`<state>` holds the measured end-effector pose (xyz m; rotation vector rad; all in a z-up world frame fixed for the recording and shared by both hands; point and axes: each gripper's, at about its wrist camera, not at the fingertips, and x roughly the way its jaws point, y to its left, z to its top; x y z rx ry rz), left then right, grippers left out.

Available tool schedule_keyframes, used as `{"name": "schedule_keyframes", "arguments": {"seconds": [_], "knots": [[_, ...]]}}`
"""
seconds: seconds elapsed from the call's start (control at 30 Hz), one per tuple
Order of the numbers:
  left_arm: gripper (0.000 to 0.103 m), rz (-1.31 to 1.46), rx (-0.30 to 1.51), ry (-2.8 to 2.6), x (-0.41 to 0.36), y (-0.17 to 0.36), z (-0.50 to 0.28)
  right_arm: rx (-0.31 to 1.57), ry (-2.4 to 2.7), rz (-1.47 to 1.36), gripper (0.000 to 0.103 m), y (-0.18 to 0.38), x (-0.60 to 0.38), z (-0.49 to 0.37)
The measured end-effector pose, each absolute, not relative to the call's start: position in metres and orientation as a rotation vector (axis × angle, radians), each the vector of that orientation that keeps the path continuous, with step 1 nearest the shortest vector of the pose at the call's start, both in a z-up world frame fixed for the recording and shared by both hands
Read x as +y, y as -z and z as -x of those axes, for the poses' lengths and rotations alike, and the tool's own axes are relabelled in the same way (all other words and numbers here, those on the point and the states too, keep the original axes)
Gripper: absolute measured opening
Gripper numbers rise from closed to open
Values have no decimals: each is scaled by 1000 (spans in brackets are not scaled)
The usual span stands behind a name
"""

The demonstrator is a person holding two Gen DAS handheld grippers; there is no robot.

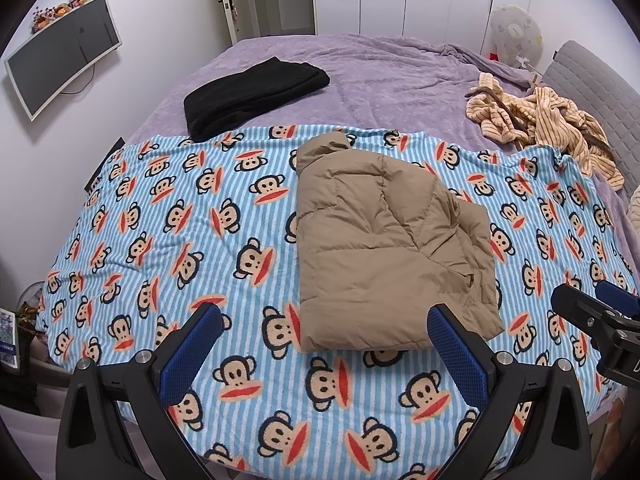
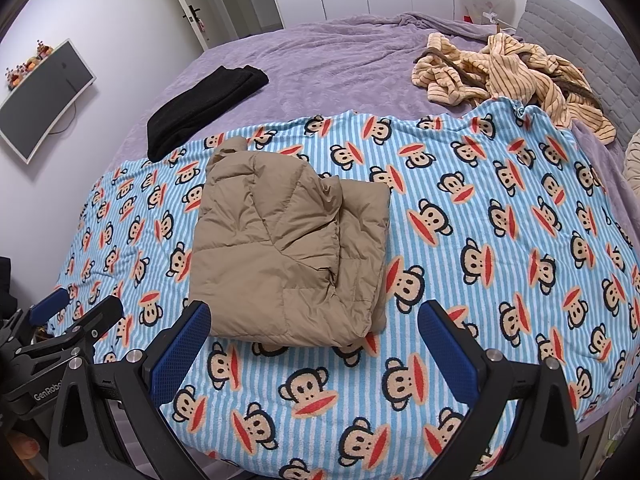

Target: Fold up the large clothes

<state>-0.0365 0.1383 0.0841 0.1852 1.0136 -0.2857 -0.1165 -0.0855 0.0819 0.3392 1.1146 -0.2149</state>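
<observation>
A tan puffer jacket (image 1: 380, 240) (image 2: 288, 252) lies folded into a rough rectangle on the blue striped monkey-print blanket (image 1: 168, 220) (image 2: 480, 240). My left gripper (image 1: 326, 332) is open above the blanket's near edge, its fingers straddling the jacket's near hem without touching it. My right gripper (image 2: 316, 330) is open too, just in front of the jacket's near edge, nothing between its fingers. The right gripper also shows at the right edge of the left wrist view (image 1: 600, 312). The left one shows at the lower left of the right wrist view (image 2: 80, 312).
A folded black garment (image 1: 252, 92) (image 2: 200, 108) lies on the purple bedspread (image 1: 400, 76) behind the blanket. A crumpled yellow striped garment (image 1: 544, 120) (image 2: 512, 76) sits at the back right by the grey headboard (image 1: 600, 92). A monitor (image 1: 60, 56) hangs on the left wall.
</observation>
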Motion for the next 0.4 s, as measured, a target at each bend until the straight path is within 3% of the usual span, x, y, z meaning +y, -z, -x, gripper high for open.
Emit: {"name": "schedule_keyframes", "arguments": {"seconds": [0.4], "knots": [[103,-193,995,292,134,-89,39,1114,215,-340,103,-81,-87,116]]}}
